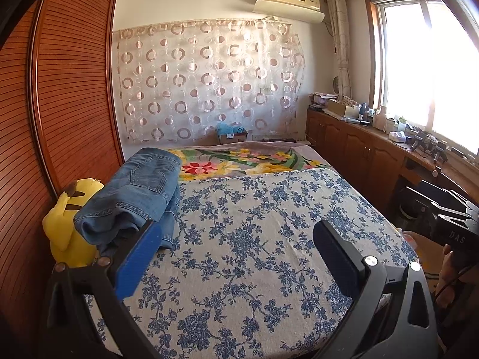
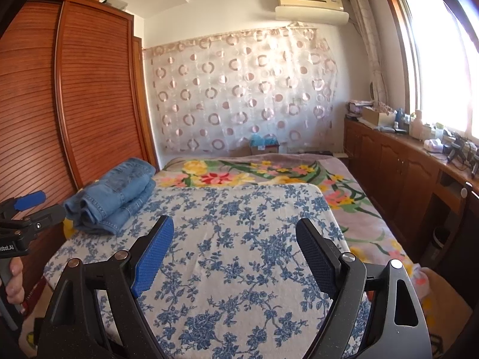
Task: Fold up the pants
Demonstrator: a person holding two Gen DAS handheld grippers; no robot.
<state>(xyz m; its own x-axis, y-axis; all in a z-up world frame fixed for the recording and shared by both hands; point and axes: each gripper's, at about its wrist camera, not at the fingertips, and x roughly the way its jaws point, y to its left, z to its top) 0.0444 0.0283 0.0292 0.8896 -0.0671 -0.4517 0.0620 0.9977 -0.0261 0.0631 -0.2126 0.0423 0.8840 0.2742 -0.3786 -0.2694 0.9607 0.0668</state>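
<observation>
Folded blue jeans (image 1: 140, 191) lie in a thick stack at the left edge of the bed, on the blue-flowered cloth (image 1: 254, 239); the right wrist view shows the jeans (image 2: 113, 197) at the left too. My left gripper (image 1: 236, 236) is open, nothing between its blue pads, and its left finger (image 1: 137, 263) sits just in front of the stack without touching it. My right gripper (image 2: 236, 239) is open over the flowered cloth (image 2: 239, 254), well right of the jeans. The left gripper (image 2: 30, 206) also shows at that view's left edge, held by a hand (image 2: 13, 281).
A yellow plush toy (image 1: 69, 224) leans against the jeans by the slatted wardrobe (image 1: 60, 89). A bright floral blanket (image 1: 239, 158) covers the far bed. Wooden cabinets (image 1: 359, 146) with clutter run under the window on the right. The right gripper (image 1: 455, 218) appears at the right edge.
</observation>
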